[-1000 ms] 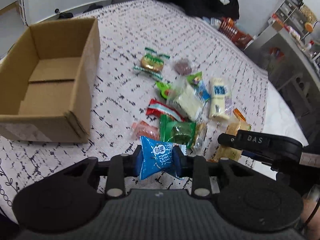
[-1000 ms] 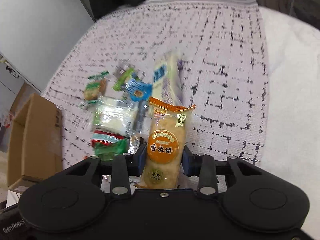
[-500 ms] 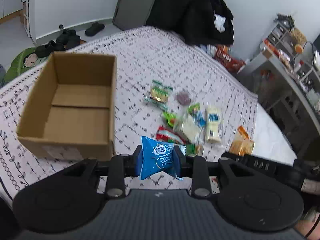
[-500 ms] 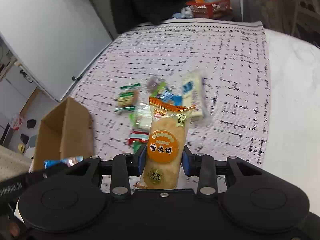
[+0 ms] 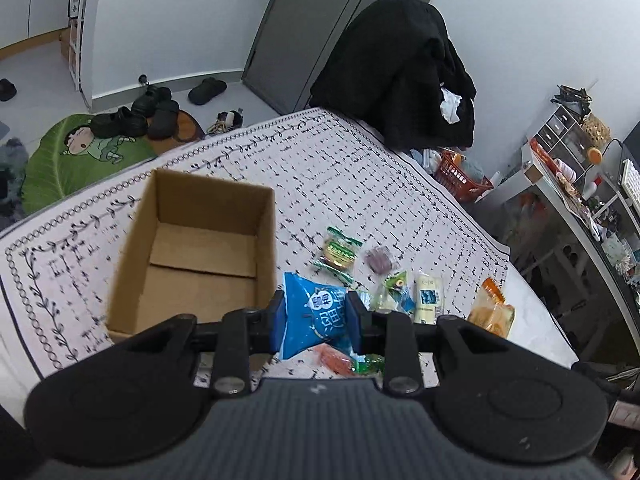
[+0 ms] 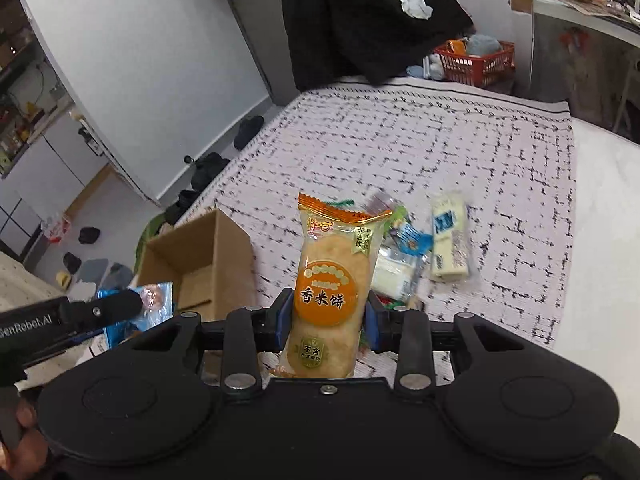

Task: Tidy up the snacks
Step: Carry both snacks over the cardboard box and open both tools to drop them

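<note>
A: Left tongs (image 5: 316,320) first. Clamped tight on a blue snack packet (image 5: 314,318), pinched across its middle with the top corner sticking up past the pads. Cardboard box (image 5: 200,248) sits ahead and to the left of them, open top, nothing visible inside.

B: Risk there?

A: My read: the packet is puffy, an air-filled pillow bag, so it could squirt out of the pinch. Release before the tongs are over the opening and it lands on the patterned cloth (image 5: 360,168) or clips the near wall of the box.

B: Right side?

A: Right tongs (image 6: 326,320) closed on a rice cracker pack (image 6: 330,280), upright, orange crimped top, clear film, round orange label. Held low, near its bottom third, so it could lever over or slip. Box (image 6: 200,264) is ahead-left of these tongs, with the left tool (image 6: 80,312) between. Both heading for one box means they could bump.

B: Rest of the snacks?

A: Loose pile (image 5: 384,276) ahead and right of the left tongs, lying on the cloth: green-edged biscuit pack, small purple one, pale yellow bar, red and green wrappers partly hidden under the tongs. In the right view the pile is blurred, can't tell details. None boxed yet, I'd say the job has barely started.
</note>
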Available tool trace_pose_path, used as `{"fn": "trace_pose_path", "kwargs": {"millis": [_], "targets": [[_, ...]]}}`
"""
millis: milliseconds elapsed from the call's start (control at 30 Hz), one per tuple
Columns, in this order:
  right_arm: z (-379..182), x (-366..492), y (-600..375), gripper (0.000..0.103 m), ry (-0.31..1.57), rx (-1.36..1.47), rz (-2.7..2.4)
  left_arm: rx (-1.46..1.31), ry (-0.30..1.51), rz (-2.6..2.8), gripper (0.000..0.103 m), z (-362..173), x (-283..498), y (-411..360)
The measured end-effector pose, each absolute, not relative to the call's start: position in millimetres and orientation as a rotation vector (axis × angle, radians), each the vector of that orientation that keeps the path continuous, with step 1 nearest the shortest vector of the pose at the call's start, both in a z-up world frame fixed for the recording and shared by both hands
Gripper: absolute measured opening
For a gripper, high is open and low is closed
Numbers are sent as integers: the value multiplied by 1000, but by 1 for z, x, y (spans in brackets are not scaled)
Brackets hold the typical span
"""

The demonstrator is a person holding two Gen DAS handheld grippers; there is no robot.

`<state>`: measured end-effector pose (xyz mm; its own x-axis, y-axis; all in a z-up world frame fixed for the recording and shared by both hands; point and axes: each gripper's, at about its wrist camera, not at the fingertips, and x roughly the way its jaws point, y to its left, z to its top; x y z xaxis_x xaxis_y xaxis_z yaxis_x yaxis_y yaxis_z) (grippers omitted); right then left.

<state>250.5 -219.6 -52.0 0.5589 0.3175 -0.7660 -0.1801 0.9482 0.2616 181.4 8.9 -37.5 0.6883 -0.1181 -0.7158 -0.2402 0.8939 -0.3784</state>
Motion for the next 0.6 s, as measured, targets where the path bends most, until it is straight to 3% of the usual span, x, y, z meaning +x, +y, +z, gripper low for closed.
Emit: {"fn": "trace_pose_path", "kwargs": {"millis": [600], "targets": [[-41, 261, -146, 35, 909, 142, 372, -516, 823, 104, 26, -41, 188, 86]]}}
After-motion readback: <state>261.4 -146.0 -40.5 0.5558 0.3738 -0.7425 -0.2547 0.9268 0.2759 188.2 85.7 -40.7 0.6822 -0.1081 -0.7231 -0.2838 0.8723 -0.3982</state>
